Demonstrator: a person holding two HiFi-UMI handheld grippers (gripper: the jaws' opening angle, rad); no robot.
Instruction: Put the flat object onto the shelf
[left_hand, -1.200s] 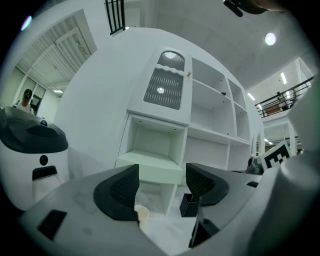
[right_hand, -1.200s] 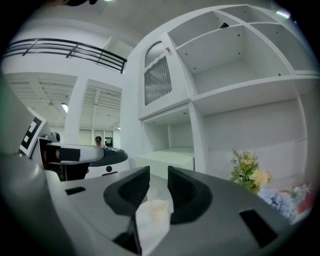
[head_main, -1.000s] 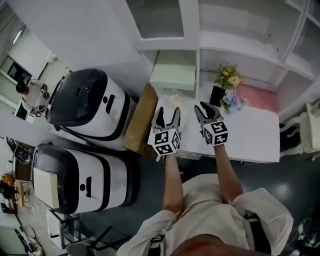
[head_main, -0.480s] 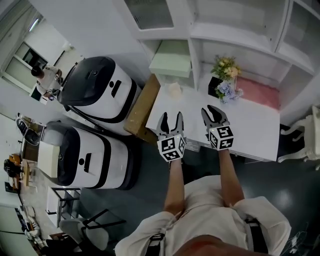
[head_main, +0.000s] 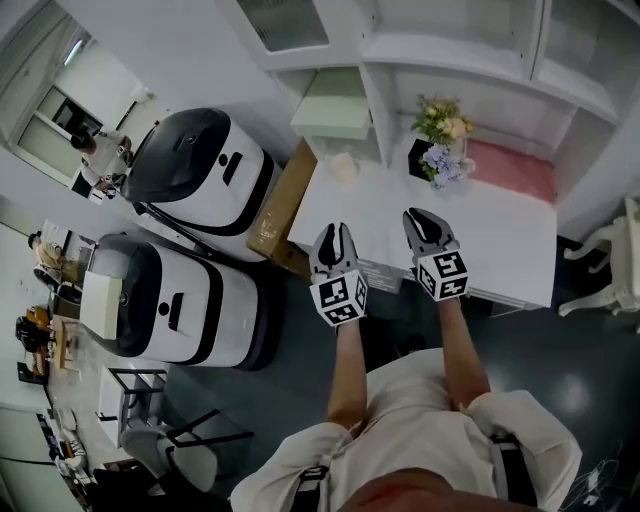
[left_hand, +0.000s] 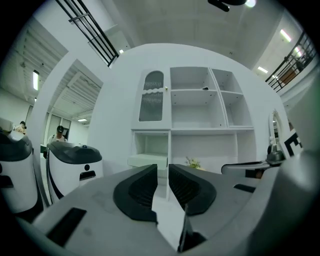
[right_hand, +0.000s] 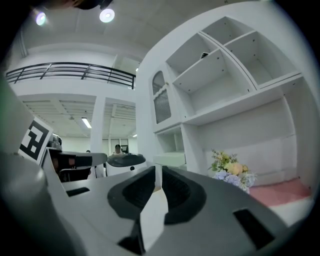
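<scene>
A flat pink pad (head_main: 510, 172) lies at the back right of the white table (head_main: 500, 240), under the white shelf unit (head_main: 450, 60); it also shows in the right gripper view (right_hand: 280, 192). A flat pale green box (head_main: 335, 105) rests in the left low shelf bay. My left gripper (head_main: 335, 232) hovers over the table's front left edge. Its jaws are closing to a narrow gap (left_hand: 160, 172) with nothing between them. My right gripper (head_main: 420, 217) hangs beside it over the table, jaws closing to a thin slit (right_hand: 158, 172), also with nothing between them.
A flower bunch in a dark pot (head_main: 440, 140) and a small cream object (head_main: 343, 168) stand on the table. A cardboard box (head_main: 275, 215) leans at the table's left side. Two large white-and-black machines (head_main: 200, 165) (head_main: 180, 300) stand further left. People are at far left.
Both grippers have drawn back from the shelf towards the table's front edge. The left jaws went from wide apart to nearly together, and the right jaws narrowed too.
</scene>
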